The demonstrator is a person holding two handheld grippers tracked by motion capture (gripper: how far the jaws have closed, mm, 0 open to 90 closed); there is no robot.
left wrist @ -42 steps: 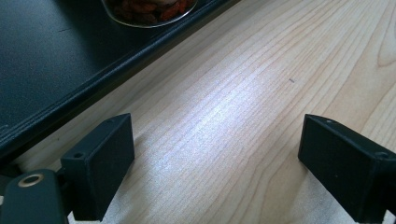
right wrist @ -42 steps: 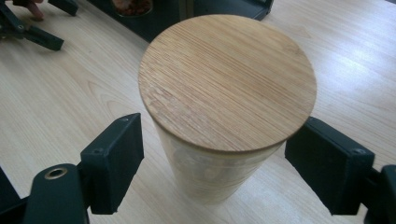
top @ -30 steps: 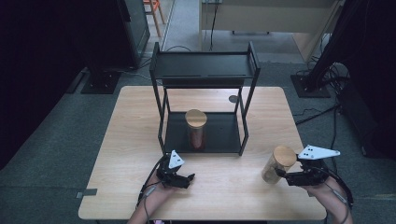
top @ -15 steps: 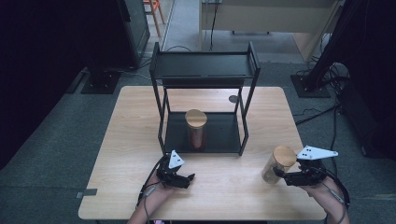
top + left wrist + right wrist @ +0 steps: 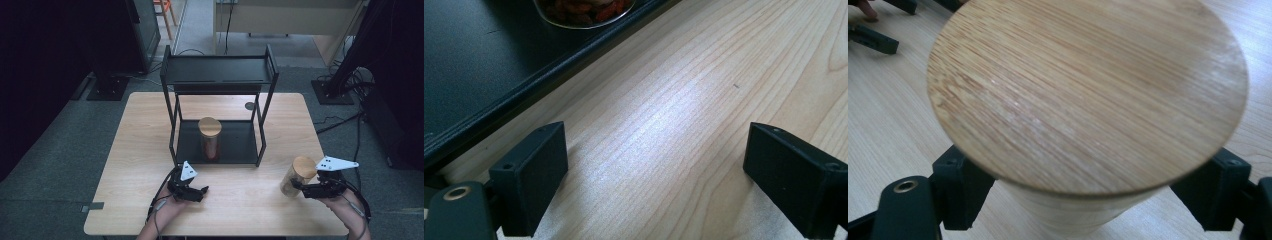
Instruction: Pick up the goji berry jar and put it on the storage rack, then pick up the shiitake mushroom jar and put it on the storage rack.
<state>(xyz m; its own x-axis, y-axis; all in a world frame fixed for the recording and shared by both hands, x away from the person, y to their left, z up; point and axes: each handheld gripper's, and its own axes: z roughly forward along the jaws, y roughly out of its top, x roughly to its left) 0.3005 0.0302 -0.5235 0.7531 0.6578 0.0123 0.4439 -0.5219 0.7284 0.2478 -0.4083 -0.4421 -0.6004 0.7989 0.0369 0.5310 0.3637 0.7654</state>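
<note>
Jar (image 5: 296, 176) with round bamboo lid (pale contents, no label readable) stands on desk (image 5: 240, 205) right of black rack (image 5: 218, 115); right tongs (image 5: 300, 188) pinch it. Left tongs (image 5: 200, 192) spread, empty.

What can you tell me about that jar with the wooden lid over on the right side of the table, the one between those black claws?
The jar is a round, see-through container with pale contents, capped by a flat, round, light bamboo-looking lid that overhangs the body. It stands upright on the wooden table near the front right edge, lid on. The right gripper has its black jaws on either side of the body, just under the lid; whether they press on it cannot be told.
</note>
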